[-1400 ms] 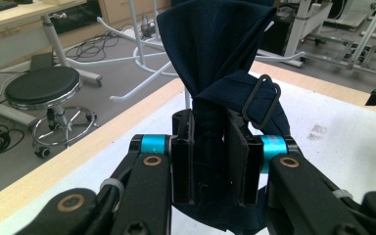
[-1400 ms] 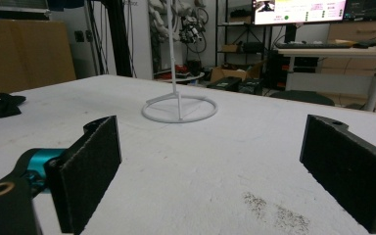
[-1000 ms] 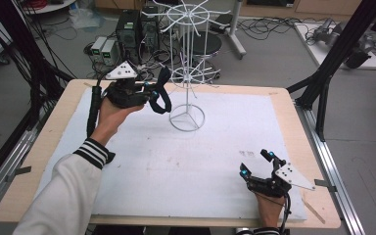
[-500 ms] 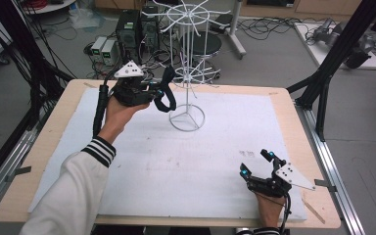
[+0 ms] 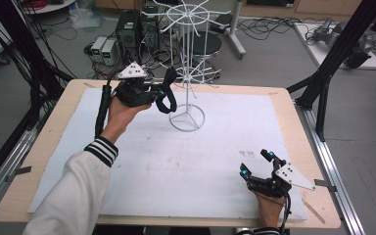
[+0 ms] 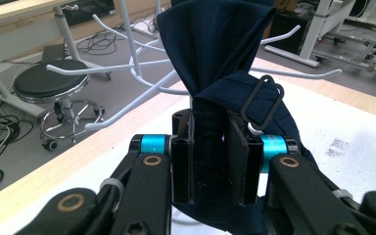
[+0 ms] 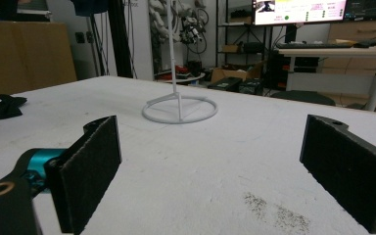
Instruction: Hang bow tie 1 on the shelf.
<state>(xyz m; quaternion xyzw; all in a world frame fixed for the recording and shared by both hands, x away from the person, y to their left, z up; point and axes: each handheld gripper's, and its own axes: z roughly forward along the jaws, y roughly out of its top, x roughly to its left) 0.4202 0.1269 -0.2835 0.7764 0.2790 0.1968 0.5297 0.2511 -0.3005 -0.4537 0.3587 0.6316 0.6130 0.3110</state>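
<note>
Jaws of the left gripper clamp a dark blue strap beside the white wire rack; right gripper jaws stand apart, well clear of the rack.

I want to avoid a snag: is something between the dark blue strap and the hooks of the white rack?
Nothing visible does. The strap, clamped in the left hand-held gripper, hangs right before the rack; its hooks stand free around it.

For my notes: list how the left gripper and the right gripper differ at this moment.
The left gripper is shut on a dark blue strap; the right gripper stands open with nothing between its jaws. The left gripper is raised beside the white wire rack; the right gripper sits low at the table's near edge. Both are hand-held.
</note>
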